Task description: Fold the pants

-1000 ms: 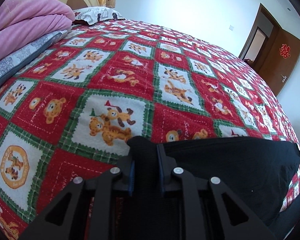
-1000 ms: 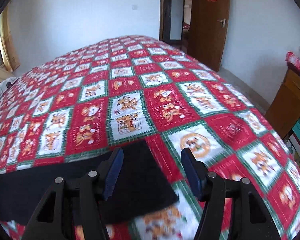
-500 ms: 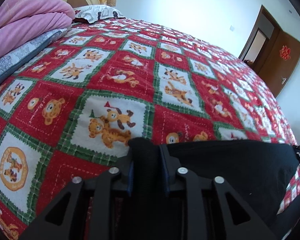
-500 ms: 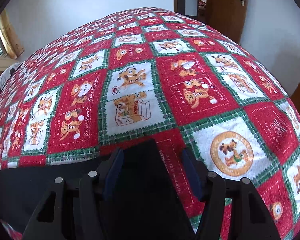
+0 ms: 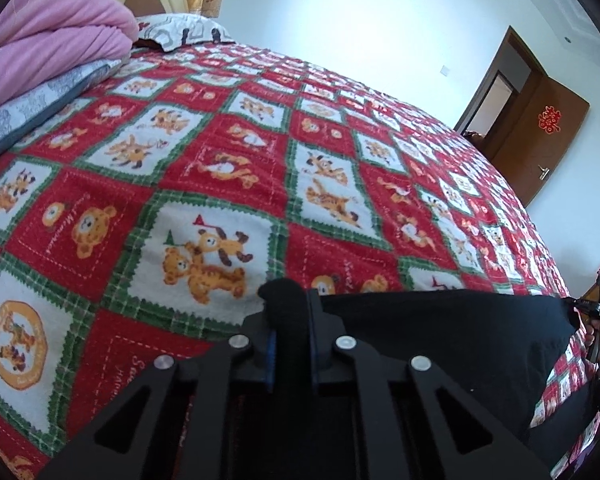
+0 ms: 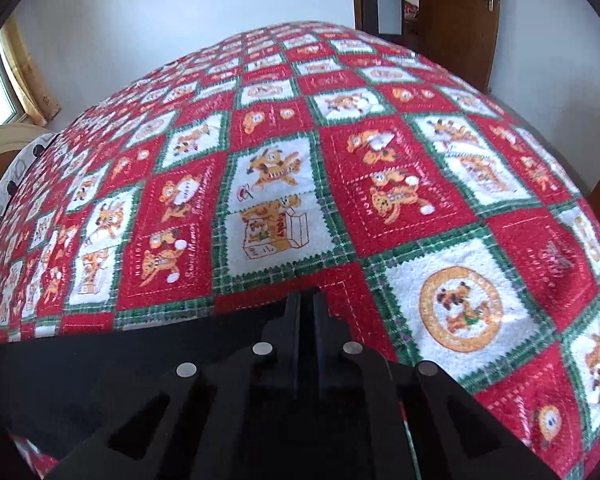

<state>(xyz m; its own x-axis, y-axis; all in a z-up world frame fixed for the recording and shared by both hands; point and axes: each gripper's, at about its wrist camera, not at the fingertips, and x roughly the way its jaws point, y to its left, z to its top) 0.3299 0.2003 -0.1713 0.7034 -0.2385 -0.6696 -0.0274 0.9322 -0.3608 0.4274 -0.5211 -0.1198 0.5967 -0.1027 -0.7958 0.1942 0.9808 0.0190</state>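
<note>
The right gripper [image 6: 308, 320], open half a second ago, is now clamped on the black pants [image 6: 100, 380], so both corners are judged secured for lifting. A bunched fold is pinched by the left gripper [image 5: 290, 320]. The pants are stretched between them, low over the near edge of the patterned blanket [image 5: 220, 140].

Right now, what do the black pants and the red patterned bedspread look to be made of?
Black pants: soft matte fabric, probably a cotton-like knit; it bunches where the left gripper pinches it and shows no sheen. Bedspread: fuzzy, towel-like pile, likely fleece or terry; the printed squares look nappy with soft edges.
</note>
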